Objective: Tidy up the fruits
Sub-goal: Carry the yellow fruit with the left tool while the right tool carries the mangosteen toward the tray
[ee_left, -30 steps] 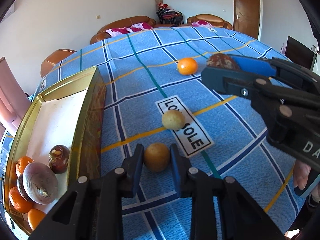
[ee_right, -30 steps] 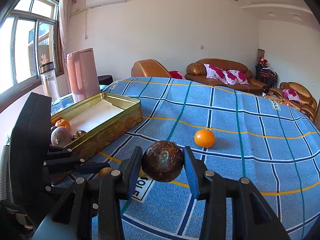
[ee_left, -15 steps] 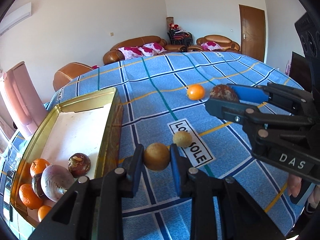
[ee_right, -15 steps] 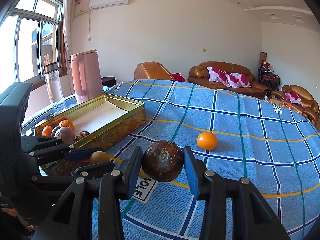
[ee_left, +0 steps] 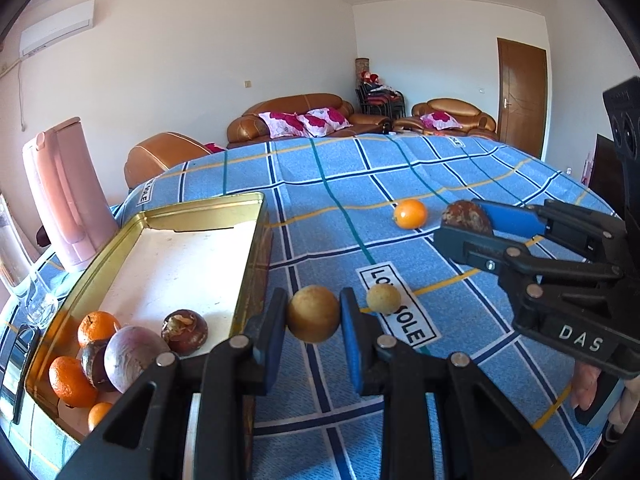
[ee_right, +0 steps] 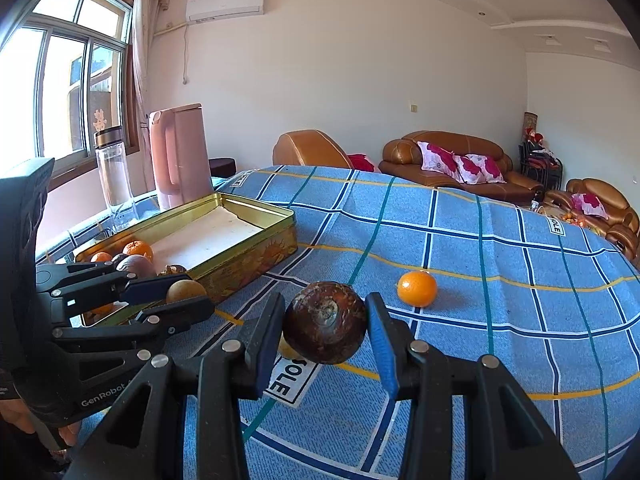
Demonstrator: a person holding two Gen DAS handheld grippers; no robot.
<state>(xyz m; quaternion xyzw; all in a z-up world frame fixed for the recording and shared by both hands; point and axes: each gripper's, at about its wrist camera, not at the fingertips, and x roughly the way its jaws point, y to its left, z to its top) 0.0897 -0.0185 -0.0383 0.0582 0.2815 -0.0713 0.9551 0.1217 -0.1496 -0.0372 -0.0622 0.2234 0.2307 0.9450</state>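
left claw pinches a tan fruit at lower centre, beside the tin; right claw clamps a brown fruit. either round fruit could slip and roll across the worktop.

Small yellow fruit mostly hidden behind right tool's finger; glass bottle cut off.

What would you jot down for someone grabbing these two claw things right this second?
Left gripper: shut on a tan round fruit, lifted beside the gold tin.
Right gripper: shut on a dark brown fruit, above the blue cloth.
Done: oranges and several dark or purplish fruits sit in the tin's near end.
Left: drop both held fruits in the tin, then fetch the orange and the small tan fruit.
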